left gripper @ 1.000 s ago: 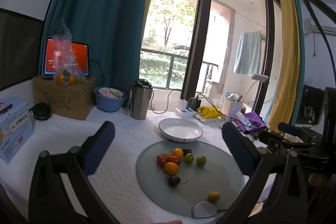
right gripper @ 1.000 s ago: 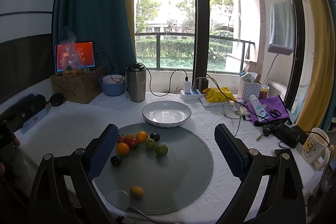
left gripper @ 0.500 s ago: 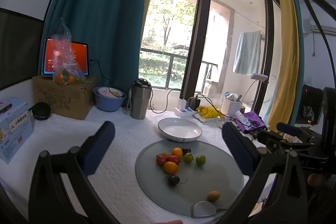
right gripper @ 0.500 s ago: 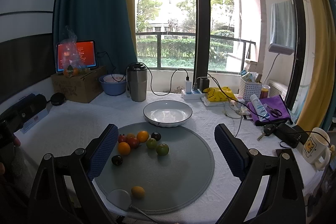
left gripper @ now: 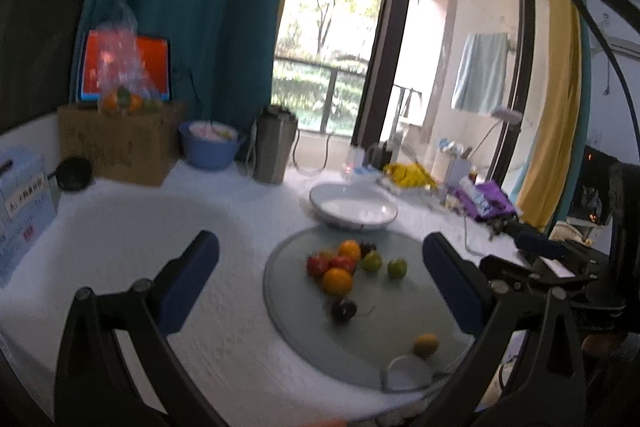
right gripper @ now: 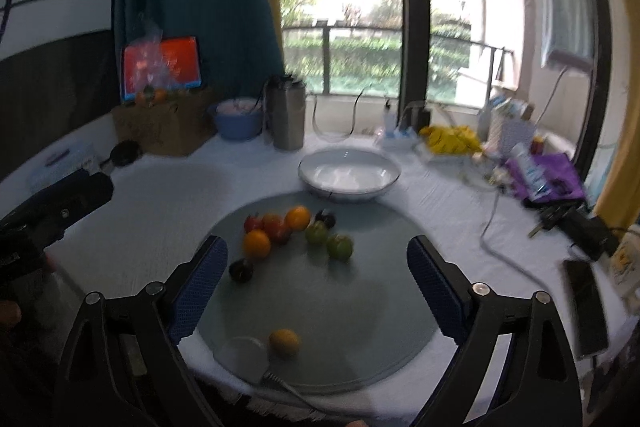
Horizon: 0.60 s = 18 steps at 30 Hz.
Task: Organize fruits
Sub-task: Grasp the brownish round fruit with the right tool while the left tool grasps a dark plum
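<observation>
Worktop point(right gripper: 160, 211) first: a white textured cloth covers it, and on it a round grey mat point(right gripper: 360, 327) lies close to the person, with an empty white bowl point(right gripper: 349, 175) touching its far rim. Both views are smeared with motion. On the mat a cluster of fruits point(right gripper: 298, 233) sits on the far left part: two oranges, some red ones, two green ones and two dark ones, and one yellow-orange fruit point(right gripper: 284, 342) lies alone near the front rim beside a small round lid point(right gripper: 244, 351). The right tool point(right gripper: 318, 277) hangs above the mat, spread wide and empty; the left tool point(left gripper: 320, 275) hovers likewise, spread and empty. Nothing has been picked up yet, so I judge this the approach. The next move calls for lowering one tool over a single fruit, probably bound for the bowl. Round fruit may roll, and the cluster is tight. A steel flask point(right gripper: 287, 115), blue basin point(right gripper: 236, 121) and cables stand beyond, well clear.
</observation>
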### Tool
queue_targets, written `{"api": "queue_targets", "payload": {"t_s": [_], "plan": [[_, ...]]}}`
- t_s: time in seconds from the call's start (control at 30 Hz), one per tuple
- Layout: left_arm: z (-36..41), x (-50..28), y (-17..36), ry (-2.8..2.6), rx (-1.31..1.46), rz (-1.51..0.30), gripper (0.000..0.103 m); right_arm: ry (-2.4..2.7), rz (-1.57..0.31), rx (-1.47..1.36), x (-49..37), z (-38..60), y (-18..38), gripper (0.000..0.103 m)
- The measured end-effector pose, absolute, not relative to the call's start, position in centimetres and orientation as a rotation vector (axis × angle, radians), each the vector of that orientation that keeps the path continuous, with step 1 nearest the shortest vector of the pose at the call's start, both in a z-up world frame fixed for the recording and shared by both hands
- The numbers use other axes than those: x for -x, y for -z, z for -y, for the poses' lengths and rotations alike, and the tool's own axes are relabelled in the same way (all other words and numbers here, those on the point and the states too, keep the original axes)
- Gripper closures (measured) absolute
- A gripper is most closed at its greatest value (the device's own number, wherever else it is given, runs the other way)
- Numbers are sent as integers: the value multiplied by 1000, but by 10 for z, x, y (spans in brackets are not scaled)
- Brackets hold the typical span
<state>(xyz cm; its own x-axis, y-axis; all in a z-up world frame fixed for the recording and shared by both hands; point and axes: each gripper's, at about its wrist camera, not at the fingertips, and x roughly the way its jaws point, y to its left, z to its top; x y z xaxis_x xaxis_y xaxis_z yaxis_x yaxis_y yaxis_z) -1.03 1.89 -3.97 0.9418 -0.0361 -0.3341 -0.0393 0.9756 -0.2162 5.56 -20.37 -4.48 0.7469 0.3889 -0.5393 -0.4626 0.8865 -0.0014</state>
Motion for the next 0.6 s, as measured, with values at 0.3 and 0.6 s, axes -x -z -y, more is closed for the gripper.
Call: {"api": "queue_targets", "payload": {"t_s": [0.3,0.6], "plan": [[-22,-23,90,11,249,-512,1,-539,-769,151,-79,189,102,37],[-18,-56,127,59,289,-672,3,-626,-898,186,-84,173,135,64]]}}
